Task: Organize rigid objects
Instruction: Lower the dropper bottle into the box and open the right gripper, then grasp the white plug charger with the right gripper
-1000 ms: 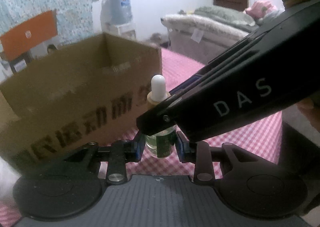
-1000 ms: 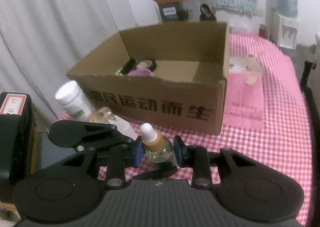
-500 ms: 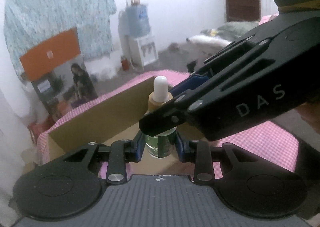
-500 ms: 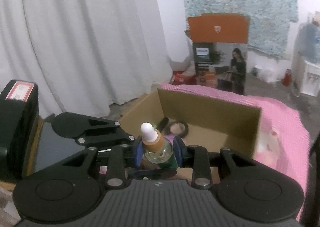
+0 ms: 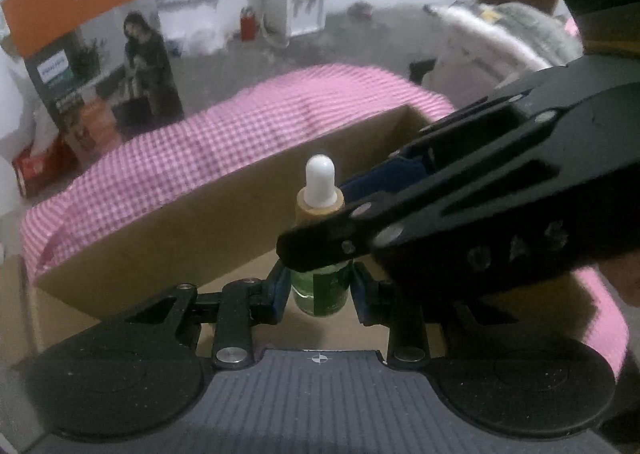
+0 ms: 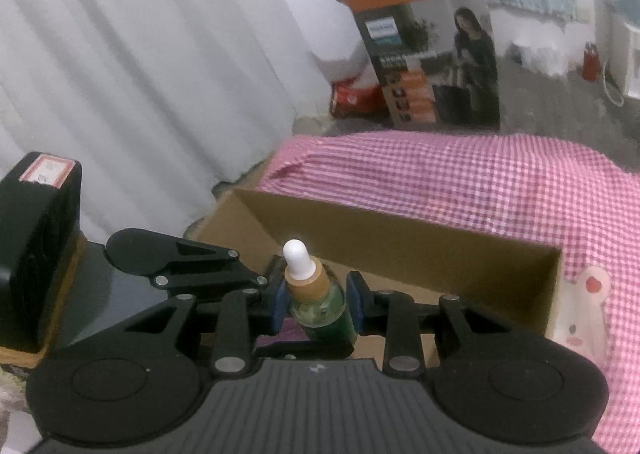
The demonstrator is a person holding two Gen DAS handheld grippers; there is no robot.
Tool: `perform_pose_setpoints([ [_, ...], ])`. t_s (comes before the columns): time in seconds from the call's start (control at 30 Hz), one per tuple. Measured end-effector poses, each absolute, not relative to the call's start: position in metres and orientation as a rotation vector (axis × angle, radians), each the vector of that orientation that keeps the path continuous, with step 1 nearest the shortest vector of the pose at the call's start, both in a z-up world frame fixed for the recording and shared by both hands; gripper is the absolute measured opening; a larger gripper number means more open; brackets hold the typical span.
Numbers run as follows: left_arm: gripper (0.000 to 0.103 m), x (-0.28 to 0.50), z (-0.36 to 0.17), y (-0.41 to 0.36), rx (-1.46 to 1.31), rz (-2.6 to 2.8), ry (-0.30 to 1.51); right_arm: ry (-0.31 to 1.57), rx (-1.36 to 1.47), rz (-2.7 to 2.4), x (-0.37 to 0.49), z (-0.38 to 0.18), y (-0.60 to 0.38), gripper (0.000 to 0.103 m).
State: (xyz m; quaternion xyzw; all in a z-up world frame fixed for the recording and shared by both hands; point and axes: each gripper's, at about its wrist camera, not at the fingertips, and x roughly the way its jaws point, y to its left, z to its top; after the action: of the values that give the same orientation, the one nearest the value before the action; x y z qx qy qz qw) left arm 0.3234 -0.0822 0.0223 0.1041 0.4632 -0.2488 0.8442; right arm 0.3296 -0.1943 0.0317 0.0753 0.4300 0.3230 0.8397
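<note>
Two grippers: left gripper [image 5: 320, 290] and right gripper [image 6: 316, 304], both on one dropper bottle [image 5: 320, 254]
Left jaws: clamped on the bottle's green glass
Right jaws: clamped likewise
Bottle: upright, above the cardboard box [image 6: 420, 254]
Box: on pink checked tabletop [image 6: 480, 182], far wall toward 12 o'clock
Contents: probably hidden, view blurred

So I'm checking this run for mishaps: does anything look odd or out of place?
One oddity: both tongs grip the same small green glass dropper bottle over the open cardboard box. It stands upright, white cap on; no spill or damage visible.
</note>
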Motion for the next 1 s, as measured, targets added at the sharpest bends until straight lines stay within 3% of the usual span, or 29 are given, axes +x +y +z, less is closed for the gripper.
perform_pose_setpoints([
  [0.27, 0.032, 0.354, -0.005, -0.076, 0.237, -0.472, 1.046, 1.007, 0.152, 0.652, 0.374, -0.016, -0.176, 0.030],
  [0.5, 0.034, 0.353, -0.002, -0.068, 0.227, -0.470, 1.047, 0.982, 0.160, 0.671, 0.382, -0.019, -0.165, 0.028],
  [0.57, 0.037, 0.351, 0.001, -0.067, 0.227, -0.472, 1.039, 0.977, 0.162, 0.674, 0.381, -0.015, -0.163, 0.030],
  [0.63, 0.049, 0.346, 0.006, -0.065, 0.225, -0.470, 1.025, 0.968, 0.147, 0.675, 0.378, -0.011, -0.162, 0.032],
  [0.73, 0.059, 0.340, 0.013, -0.063, 0.231, -0.458, 0.997, 0.953, 0.141, 0.665, 0.372, -0.005, -0.162, 0.050],
  [1.0, 0.074, 0.312, 0.058, -0.046, 0.191, -0.407, 0.920, 0.859, 0.209, 0.635, 0.330, 0.033, -0.196, 0.051],
])
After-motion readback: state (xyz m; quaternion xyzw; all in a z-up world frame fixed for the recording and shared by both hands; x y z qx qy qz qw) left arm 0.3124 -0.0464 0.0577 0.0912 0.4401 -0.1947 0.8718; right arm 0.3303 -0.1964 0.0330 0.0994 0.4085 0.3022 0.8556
